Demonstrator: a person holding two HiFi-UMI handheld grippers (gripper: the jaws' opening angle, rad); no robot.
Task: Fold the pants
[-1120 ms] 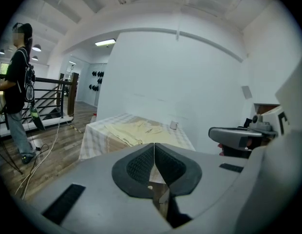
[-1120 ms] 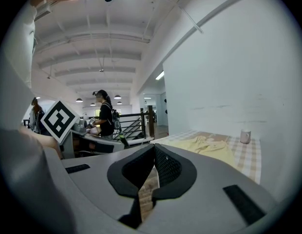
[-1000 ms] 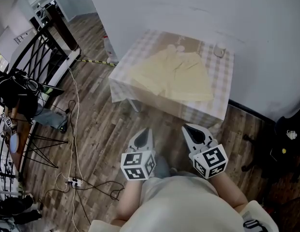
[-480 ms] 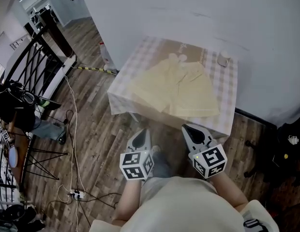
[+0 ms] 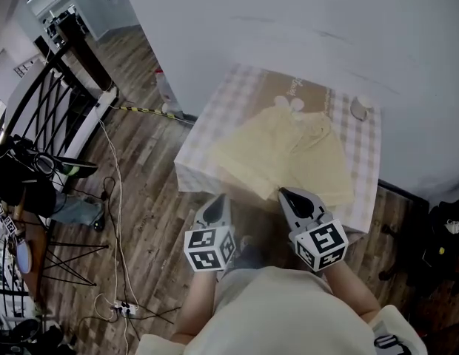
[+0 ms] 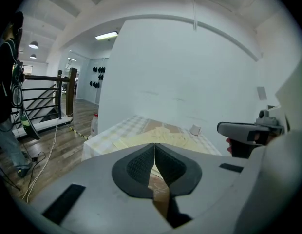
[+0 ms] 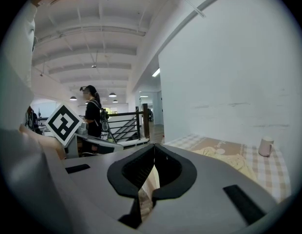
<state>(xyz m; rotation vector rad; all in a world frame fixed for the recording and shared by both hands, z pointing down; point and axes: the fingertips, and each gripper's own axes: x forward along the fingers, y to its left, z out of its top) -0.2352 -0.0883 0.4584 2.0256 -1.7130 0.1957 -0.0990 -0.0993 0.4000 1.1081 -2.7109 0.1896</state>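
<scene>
Holding both tools low ahead of the body, short of the table. Nearest left: grey 2-jaw left gripper (image 5: 220, 200), clenched, ribbed black pads pressed flat together, nothing between. Nearest right: grey 2-jaw right gripper (image 5: 286, 194), likewise clamped shut and empty. Carrying 1 cube of black-and-white square markers behind each.

Judging the risks from here:
- Arriving at the cloth with jaws shut, so needing to open before any pinch. Could shove the near hem and ruck the fabric if opened late.
- Could catch the pale checked tablecloth (image 5: 218, 117) together with the garment if pinched too deep. Could then drag it and tip the small white cup (image 5: 360, 107) standing near the far right corner.
- Could leave the fold skewed if grabbing only 1 layer, or if taking the 2 sides unevenly.
- Could snag a foot on the thin loose cables (image 5: 117, 191) trailing over the brown wood-plank floor off to the left.

Lying flat and spread on the table, well apart from both grippers: pale yellow short pants (image 5: 289, 150), narrower end toward the wall, wider end toward the near edge. Looking thin, soft and limp, so likely to slide and crease rather than hold a shape. Resting partly on a tan rectangular mat (image 5: 274, 86) with a faint printed figure. Beyond, smooth matte white wall. Far left, black metal railing (image 5: 52, 102) of straight bars.
</scene>
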